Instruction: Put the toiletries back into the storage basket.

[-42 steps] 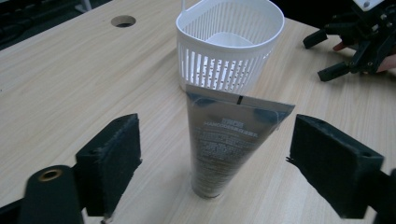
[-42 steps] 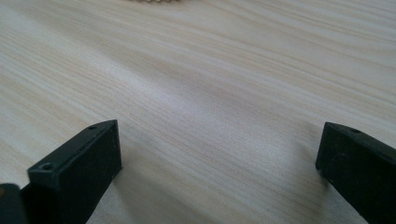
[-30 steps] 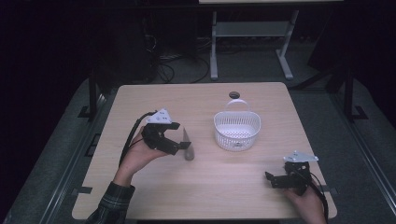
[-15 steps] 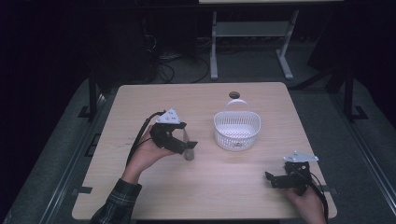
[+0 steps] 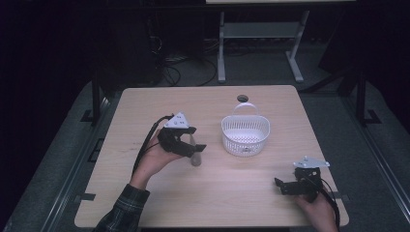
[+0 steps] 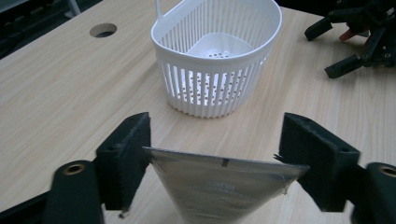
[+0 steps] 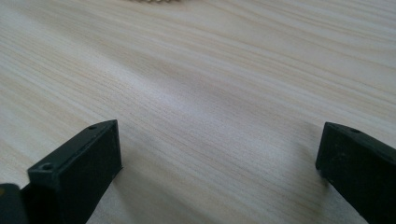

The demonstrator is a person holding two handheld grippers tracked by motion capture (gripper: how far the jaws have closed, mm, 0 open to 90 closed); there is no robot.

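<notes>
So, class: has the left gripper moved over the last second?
Yes. The left gripper, shut on a silvery pouch, has shifted right, toward the white basket, which has stayed put.

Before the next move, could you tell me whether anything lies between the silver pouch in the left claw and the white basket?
Nothing visible does: bare wooden table separates the silver foil pouch gripped by the left claw from the white slotted plastic basket.

Flat silvery foil pouch (image 6: 224, 186), sealed top edge with a small notch, held upright between the left gripper's (image 6: 215, 149) two black pads, bottom possibly touching the table. White slotted plastic basket (image 5: 245, 134) with handle stands upright and empty just beyond it.
</notes>
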